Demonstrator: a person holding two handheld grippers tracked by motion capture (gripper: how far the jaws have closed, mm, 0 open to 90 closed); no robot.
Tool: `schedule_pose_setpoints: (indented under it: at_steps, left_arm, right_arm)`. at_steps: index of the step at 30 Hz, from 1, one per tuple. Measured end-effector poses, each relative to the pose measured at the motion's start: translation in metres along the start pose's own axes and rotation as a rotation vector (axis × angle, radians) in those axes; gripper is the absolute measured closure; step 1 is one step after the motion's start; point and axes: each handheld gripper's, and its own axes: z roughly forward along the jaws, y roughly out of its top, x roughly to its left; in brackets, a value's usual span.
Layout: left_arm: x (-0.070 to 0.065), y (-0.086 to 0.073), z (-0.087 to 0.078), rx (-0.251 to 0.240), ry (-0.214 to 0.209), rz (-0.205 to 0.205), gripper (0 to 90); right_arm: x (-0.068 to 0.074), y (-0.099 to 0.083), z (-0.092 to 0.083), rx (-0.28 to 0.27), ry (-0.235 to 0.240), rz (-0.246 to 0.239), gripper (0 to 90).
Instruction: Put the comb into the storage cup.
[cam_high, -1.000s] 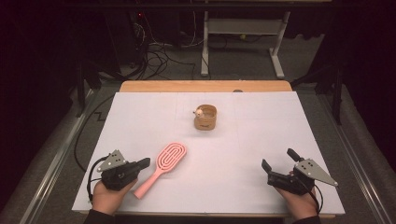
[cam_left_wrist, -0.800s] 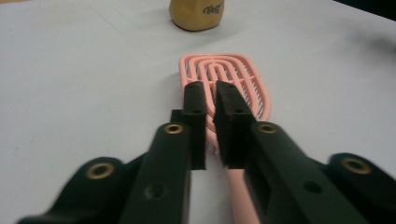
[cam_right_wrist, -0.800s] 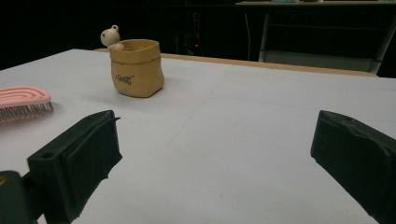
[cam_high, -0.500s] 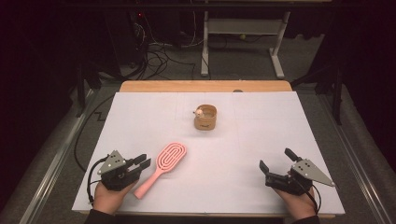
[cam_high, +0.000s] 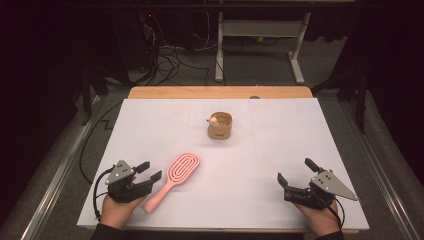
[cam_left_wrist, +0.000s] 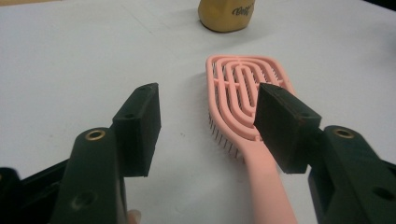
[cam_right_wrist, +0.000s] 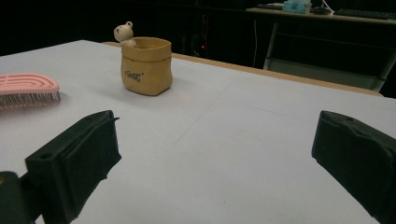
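White table (cam_high: 280, 150) fills mid-frame, a small tan pot (cam_high: 220, 126) at upper centre. Lower left, the pink hairbrush (cam_high: 175, 177) lies just beside the left gripper (cam_high: 149, 171), jaws just spreading, lined up for its handle. Lower right, right gripper (cam_high: 296, 171) waits wide open, holding nothing.

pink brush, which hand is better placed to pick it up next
Left. The left gripper sits right beside the pink brush, its jaws just opening toward the handle; the right gripper is far across the table.

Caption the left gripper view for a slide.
Left claw, just opening, empty, beside a pink plastic hairbrush lying on the white table.
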Motion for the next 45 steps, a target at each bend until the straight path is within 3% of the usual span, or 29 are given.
schedule_pose_setpoints:
  at_steps: [4, 10, 12, 18, 22, 26, 30, 32, 34, 39, 45]
  left_arm:
    - [-0.003, 0.001, 0.002, 0.007, 0.023, 0.002, 29.5]
    - [-0.008, 0.005, 0.009, 0.014, 0.005, 0.013, 2.0]
    - [-0.009, 0.006, 0.012, 0.015, 0.001, 0.028, 0.0]
    - [-0.006, 0.010, 0.016, 0.020, 0.015, 0.025, 0.0]
    - [-0.007, 0.009, 0.009, -0.009, 0.026, 0.002, 0.0]
    - [-0.005, 0.010, 0.007, -0.009, 0.014, -0.027, 0.0]
    - [-0.005, 0.012, 0.007, -0.016, 0.017, -0.030, 0.0]
    - [-0.005, 0.015, 0.009, -0.032, -0.004, -0.052, 0.0]
    - [-0.007, 0.017, 0.010, -0.023, 0.000, -0.054, 0.0]
    - [-0.020, 0.025, 0.016, 0.031, 0.022, 0.001, 0.0]
    - [-0.025, 0.026, 0.026, 0.085, 0.020, 0.009, 0.0]
  right_arm:
    - [0.000, 0.000, -0.001, 0.000, 0.000, -0.008, 1.3]
    - [-0.003, 0.000, -0.003, -0.010, -0.008, -0.002, 0.9]
    - [-0.004, 0.000, -0.002, -0.009, -0.007, -0.006, 0.8]
    - [-0.006, 0.000, 0.001, -0.003, 0.002, -0.015, 0.8]
    - [-0.003, 0.002, -0.004, -0.012, -0.005, -0.007, 0.8]
    - [-0.002, 0.004, -0.006, -0.022, -0.011, -0.011, 0.8]
    - [-0.003, 0.003, -0.004, -0.015, -0.009, 0.000, 0.8]
    - [-0.004, 0.002, -0.004, -0.015, -0.006, 0.005, 0.8]
    - [-0.005, 0.001, -0.003, -0.012, -0.008, 0.009, 0.9]
    - [-0.005, 0.001, -0.005, -0.013, -0.009, 0.006, 0.9]
    - [-0.005, 0.002, -0.007, -0.019, -0.010, 0.007, 0.8]
